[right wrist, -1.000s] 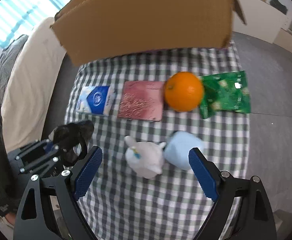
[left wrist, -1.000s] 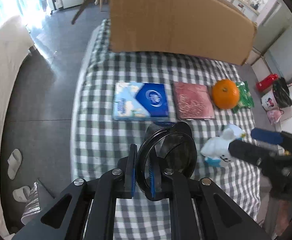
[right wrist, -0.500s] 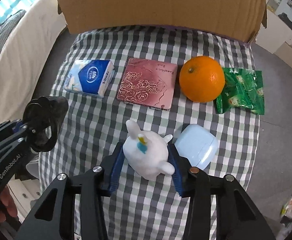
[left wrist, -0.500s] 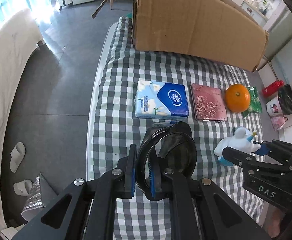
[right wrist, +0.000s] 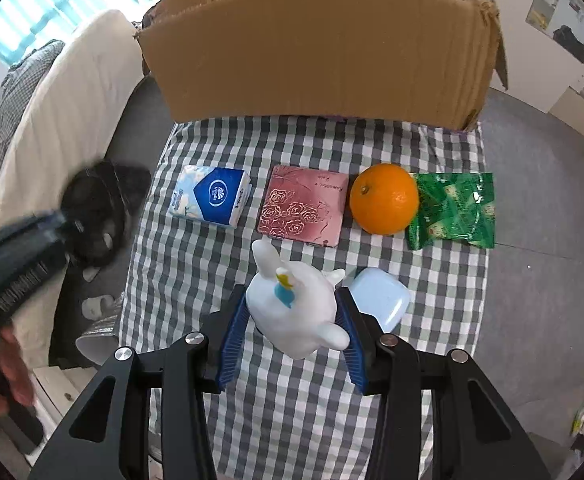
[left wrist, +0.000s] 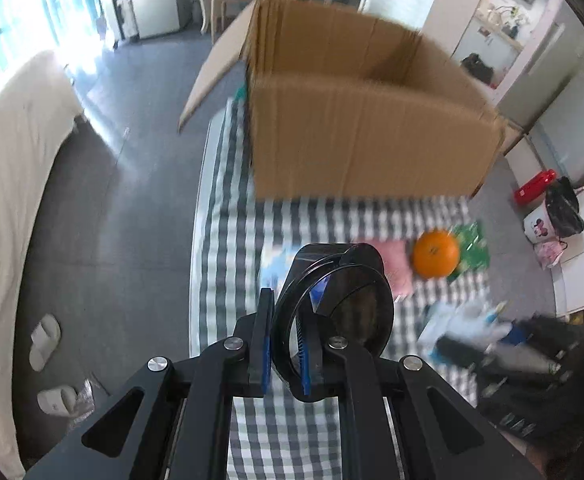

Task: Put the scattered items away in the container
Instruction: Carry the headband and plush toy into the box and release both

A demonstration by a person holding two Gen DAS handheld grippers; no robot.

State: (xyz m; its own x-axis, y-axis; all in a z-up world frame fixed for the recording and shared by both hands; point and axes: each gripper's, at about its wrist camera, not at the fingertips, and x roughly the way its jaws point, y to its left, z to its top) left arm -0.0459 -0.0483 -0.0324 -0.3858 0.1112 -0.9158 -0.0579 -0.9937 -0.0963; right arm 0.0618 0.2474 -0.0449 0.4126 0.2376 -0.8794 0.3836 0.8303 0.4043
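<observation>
An open cardboard box (right wrist: 323, 48) stands at the far end of the checked table (right wrist: 196, 280). My right gripper (right wrist: 292, 306) is shut on a white unicorn toy (right wrist: 292, 320), held just above the cloth beside a light blue case (right wrist: 383, 300). A tissue pack (right wrist: 212, 196), a pink embossed case (right wrist: 303, 206), an orange (right wrist: 383, 198) and a green packet (right wrist: 451, 210) lie in a row before the box. My left gripper (left wrist: 286, 332) is shut on the rim of a black round ring-shaped object (left wrist: 339, 300), raised over the table's left side; the box (left wrist: 363, 140) lies ahead of it.
A white-covered bed (left wrist: 8, 184) runs along the left, with slippers (left wrist: 44, 342) on the grey floor. A red item (left wrist: 533, 188) and bags (left wrist: 563, 208) sit on the floor to the right. The table's edges drop off on both sides.
My right gripper closed on the white toy and lifted it a little. My left gripper rose with the black object, so the box top comes into view.
</observation>
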